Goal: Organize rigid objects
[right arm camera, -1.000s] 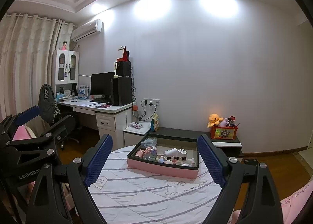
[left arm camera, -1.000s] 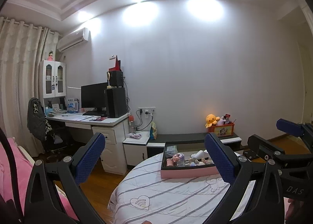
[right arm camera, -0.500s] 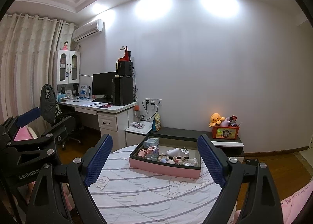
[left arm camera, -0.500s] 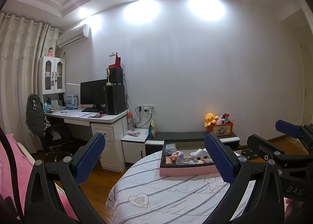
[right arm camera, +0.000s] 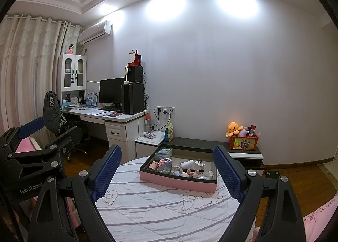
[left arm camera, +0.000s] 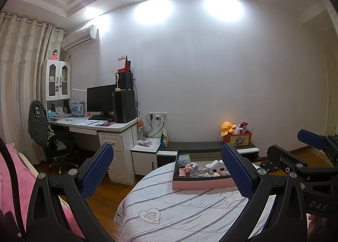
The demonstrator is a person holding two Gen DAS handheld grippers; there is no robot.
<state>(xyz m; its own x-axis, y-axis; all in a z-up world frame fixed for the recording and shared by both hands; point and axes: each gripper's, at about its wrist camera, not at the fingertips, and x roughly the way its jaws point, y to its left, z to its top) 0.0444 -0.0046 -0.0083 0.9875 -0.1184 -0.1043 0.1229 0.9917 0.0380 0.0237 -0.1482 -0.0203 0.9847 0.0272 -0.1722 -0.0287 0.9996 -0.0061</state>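
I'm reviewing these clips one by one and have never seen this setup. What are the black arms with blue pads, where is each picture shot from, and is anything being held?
There is no robot here. A person carries a hand-held two-finger gripper in each hand, and a wide-angle camera on each looks out along its fingers. One picture comes from the left gripper, the other from the right gripper. The blue pads are their fingertips. Each view also catches the other gripper at its edge.

Both grippers are open and hold nothing. They point across a round table under a striped cloth. On it sits a pink tray filled with small items, among them a white plug and a small clear box; most are too small to name. Beyond are a desk and a red toy box.
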